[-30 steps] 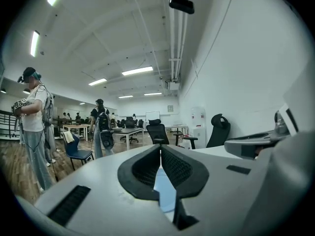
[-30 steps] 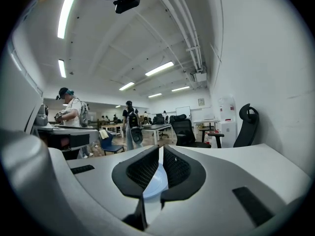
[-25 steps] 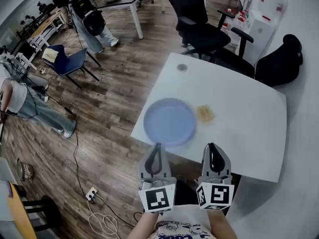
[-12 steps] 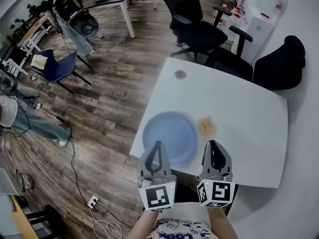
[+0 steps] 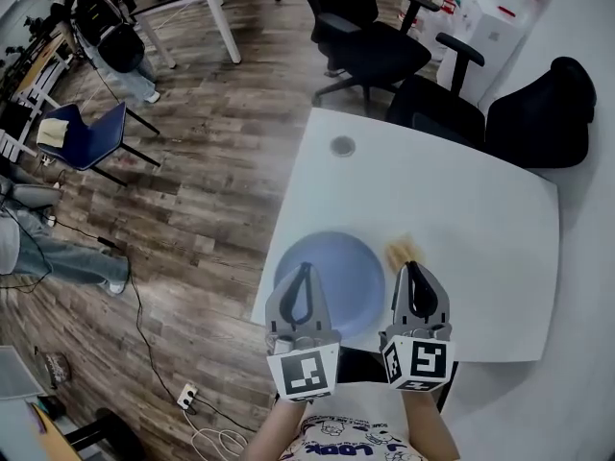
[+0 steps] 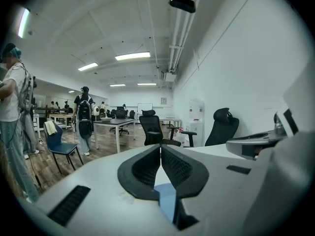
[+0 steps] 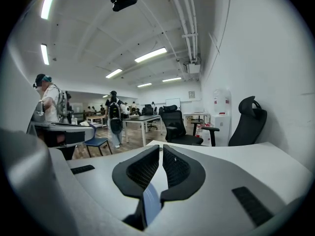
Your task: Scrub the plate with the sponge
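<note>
A round blue plate (image 5: 332,275) lies near the white table's (image 5: 471,209) left front corner. A small tan sponge (image 5: 402,251) rests on the table just right of the plate's far rim. My left gripper (image 5: 305,271) is held over the near half of the plate, jaws shut and empty; a sliver of the blue plate (image 6: 166,199) shows under the left gripper (image 6: 160,149). My right gripper (image 5: 412,271) is held just on the near side of the sponge, shut with nothing in it. In the right gripper view the right gripper (image 7: 161,149) points over the tabletop.
A small grey round object (image 5: 342,146) sits at the table's far left corner. Black office chairs (image 5: 373,38) (image 5: 534,113) stand behind the table. Wooden floor lies to the left, with a blue chair (image 5: 81,129) and a power strip (image 5: 187,395).
The plate and sponge have come closer to both grippers; the left gripper now overlaps the plate and the right one nearly reaches the sponge. Both grippers stayed shut.
</note>
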Action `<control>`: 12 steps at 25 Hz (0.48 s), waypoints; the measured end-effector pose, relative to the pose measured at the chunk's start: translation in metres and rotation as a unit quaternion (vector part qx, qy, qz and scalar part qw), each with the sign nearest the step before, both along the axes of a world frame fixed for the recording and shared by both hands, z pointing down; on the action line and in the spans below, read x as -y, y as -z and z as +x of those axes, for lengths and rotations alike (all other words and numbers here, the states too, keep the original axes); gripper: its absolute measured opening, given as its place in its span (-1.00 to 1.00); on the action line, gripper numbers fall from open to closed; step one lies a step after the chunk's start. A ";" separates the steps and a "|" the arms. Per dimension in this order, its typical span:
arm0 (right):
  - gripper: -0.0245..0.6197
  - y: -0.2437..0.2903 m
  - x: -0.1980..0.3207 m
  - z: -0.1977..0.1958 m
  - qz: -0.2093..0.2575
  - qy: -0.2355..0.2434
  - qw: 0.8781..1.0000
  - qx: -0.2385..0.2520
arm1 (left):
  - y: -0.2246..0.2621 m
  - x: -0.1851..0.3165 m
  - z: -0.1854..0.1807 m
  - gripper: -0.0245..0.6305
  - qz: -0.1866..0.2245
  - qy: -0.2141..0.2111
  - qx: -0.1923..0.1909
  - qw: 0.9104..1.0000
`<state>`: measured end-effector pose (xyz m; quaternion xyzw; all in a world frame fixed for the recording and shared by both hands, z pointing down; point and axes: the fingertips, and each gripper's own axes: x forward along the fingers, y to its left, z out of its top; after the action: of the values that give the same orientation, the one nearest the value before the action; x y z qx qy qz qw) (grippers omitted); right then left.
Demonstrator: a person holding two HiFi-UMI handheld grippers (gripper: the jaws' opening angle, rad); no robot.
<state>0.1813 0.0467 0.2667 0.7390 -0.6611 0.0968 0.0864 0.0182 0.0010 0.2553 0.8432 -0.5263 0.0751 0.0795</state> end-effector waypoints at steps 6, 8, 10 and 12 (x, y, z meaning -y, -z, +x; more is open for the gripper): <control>-0.81 -0.022 0.013 0.015 -0.034 -0.022 0.999 -0.001 | -0.018 0.019 0.007 -0.88 -0.023 -0.018 0.002 1.000; -0.81 -0.029 0.014 0.022 -0.045 -0.034 0.998 0.003 | -0.023 0.023 0.011 -0.88 -0.030 -0.024 0.003 0.999; -0.81 -0.035 0.015 0.029 -0.054 -0.043 0.998 0.007 | -0.028 0.026 0.013 -0.88 -0.039 -0.028 0.004 0.999; -0.81 -0.042 0.016 0.033 -0.065 -0.042 0.997 0.004 | -0.033 0.029 0.016 -0.88 -0.046 -0.030 0.006 0.998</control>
<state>0.2143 0.0308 0.3082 0.7588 -0.6220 0.1459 0.1272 0.0339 -0.0276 0.2887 0.8538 -0.4968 0.1073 0.1127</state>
